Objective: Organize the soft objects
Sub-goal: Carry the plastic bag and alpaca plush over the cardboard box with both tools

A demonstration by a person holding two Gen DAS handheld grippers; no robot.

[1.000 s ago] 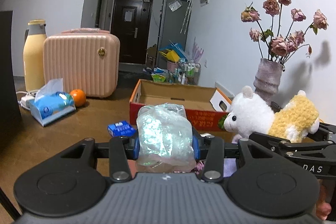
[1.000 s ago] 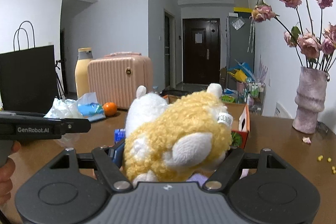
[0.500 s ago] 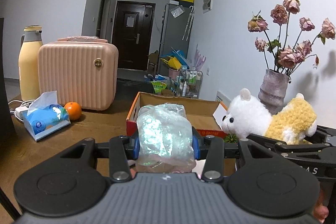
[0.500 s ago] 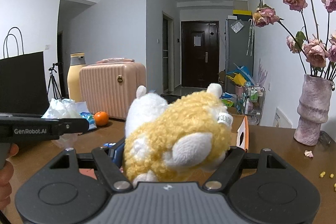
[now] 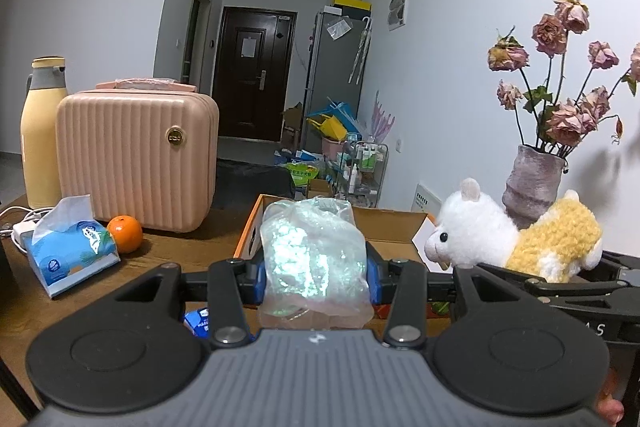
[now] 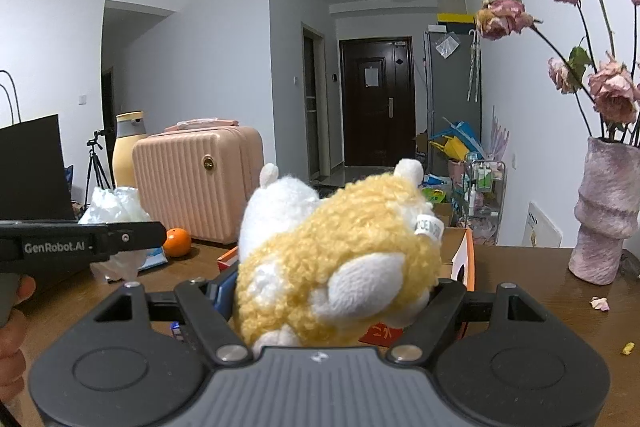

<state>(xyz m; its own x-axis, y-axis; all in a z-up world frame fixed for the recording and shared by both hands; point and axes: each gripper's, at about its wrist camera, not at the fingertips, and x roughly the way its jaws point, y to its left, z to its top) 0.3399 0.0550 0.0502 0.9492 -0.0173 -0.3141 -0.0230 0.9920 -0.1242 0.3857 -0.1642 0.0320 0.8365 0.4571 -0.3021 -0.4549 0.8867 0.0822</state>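
Left claw (image 5: 314, 277): pinching a crumpled clear plastic bag (image 5: 314, 259), held above the tabletop (image 5: 180, 251) before an open cardboard box (image 5: 394, 223). Right claw (image 6: 332, 291): clamped on a yellow-and-white plush toy (image 6: 340, 259), also aloft.

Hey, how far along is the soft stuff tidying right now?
Done: nothing visibly put away; the part of the cardboard box that shows looks empty. In hand: the left claw grips a crumpled plastic bag, and the right claw grips a plush toy, both held up near the box. Left: setting both down, probably into the box.
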